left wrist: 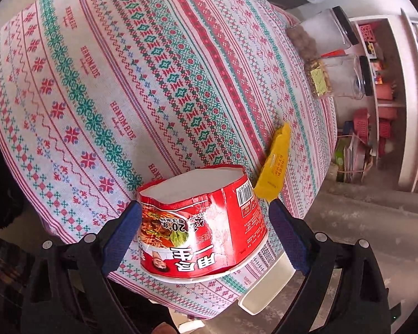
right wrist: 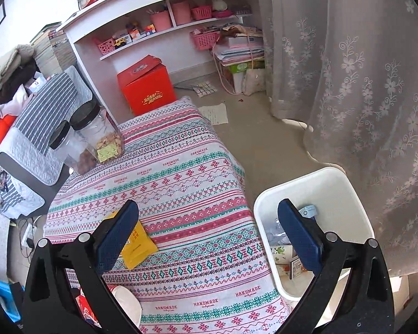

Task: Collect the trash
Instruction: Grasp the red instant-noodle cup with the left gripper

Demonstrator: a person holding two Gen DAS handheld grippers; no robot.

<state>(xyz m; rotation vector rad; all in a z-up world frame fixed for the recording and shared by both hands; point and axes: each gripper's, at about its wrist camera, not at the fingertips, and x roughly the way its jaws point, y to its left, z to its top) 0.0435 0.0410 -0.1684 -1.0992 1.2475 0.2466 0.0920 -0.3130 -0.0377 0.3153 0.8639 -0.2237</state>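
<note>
— Hidden? Yellow wrapper (left wrist: 274, 161) partly behind red noodle cup (left wrist: 200, 222); bin (right wrist: 348, 194) contents hard to identify.
— Grippers? Left gripper (left wrist: 203, 239) spread around cup on tablecloth (left wrist: 125, 83), contact unclear. Right gripper (right wrist: 209, 236) wide apart, holding nothing, above table edge.

On the table (right wrist: 181, 183), the packet (right wrist: 138, 246) lies at 8 o'clock in the right wrist view, with two jars (right wrist: 97, 136) side by side at 10 o'clock near the far edge. The bin (right wrist: 315, 183) stands on the floor beside the table at 4 o'clock, with litter inside. In the left wrist view, the cup (left wrist: 200, 222) sits on the table at 6 o'clock, the packet just behind it at 4 o'clock.
</note>
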